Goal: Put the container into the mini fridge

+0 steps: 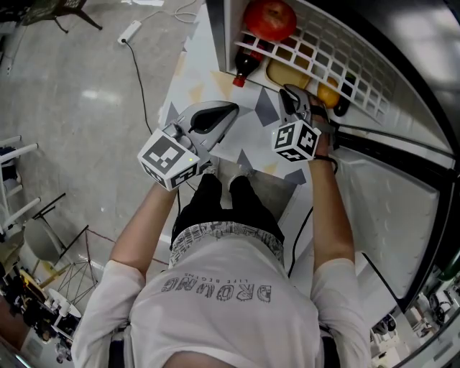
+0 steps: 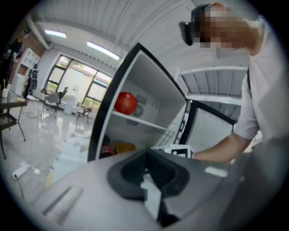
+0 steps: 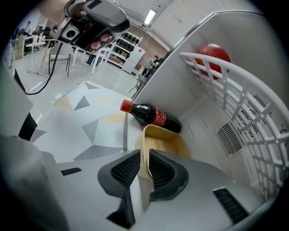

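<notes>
The yellow container [image 3: 165, 140] rests on the floor of the mini fridge [image 3: 203, 113], beside a cola bottle [image 3: 151, 115] that lies on its side. My right gripper [image 3: 143, 164] is shut on the container's near rim, one pad inside the wall and one outside. From the head view the right gripper [image 1: 291, 92] reaches into the fridge's lower compartment, where the container [image 1: 287, 73] shows under the white wire shelf [image 1: 338, 61]. My left gripper [image 1: 226, 109] hangs in front of the fridge, shut and holding nothing; its pads [image 2: 135, 173] meet in its own view.
A red apple [image 1: 269, 19] sits on the wire shelf above the container. The fridge door [image 1: 388, 208] stands open at the right. A patterned mat [image 1: 244, 144] lies before the fridge. A power strip with a cable [image 1: 131, 30] lies on the grey floor to the left.
</notes>
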Demonstrator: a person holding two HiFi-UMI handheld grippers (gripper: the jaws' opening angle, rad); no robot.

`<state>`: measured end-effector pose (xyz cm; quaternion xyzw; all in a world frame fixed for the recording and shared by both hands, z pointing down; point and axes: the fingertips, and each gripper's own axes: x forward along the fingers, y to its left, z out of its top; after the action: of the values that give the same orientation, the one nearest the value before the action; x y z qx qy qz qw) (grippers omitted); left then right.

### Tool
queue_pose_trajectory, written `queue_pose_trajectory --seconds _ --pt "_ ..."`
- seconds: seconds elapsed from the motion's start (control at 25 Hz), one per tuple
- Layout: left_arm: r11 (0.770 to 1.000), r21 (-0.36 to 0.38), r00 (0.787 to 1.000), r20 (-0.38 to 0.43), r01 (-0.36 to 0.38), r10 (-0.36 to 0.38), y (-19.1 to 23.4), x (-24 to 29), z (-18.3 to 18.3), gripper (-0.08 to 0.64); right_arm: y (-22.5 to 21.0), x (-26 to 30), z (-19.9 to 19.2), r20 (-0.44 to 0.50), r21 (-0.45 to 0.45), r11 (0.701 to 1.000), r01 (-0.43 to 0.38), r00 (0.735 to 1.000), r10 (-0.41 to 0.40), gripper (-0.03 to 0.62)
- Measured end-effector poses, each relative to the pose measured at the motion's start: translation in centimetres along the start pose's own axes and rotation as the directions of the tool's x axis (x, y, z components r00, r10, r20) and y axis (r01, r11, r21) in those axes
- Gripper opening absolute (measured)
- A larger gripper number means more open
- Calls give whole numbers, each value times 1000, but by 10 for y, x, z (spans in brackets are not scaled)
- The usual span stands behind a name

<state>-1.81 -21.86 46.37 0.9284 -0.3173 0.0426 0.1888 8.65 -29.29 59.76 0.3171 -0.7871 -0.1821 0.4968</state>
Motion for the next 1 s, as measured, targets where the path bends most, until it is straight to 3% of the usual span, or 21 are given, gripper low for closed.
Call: queue_pose_trajectory --seconds 0.52,1.0 --pt "999 36 1000 -15 22 -21 -5 -4 12 8 -19 -34 14 58 164 985 47 997 -57 44" --pt "994 90 998 -20 67 -66 -19 -18 32 8 -35 -93 33 92 266 952 152 979 -182 21"
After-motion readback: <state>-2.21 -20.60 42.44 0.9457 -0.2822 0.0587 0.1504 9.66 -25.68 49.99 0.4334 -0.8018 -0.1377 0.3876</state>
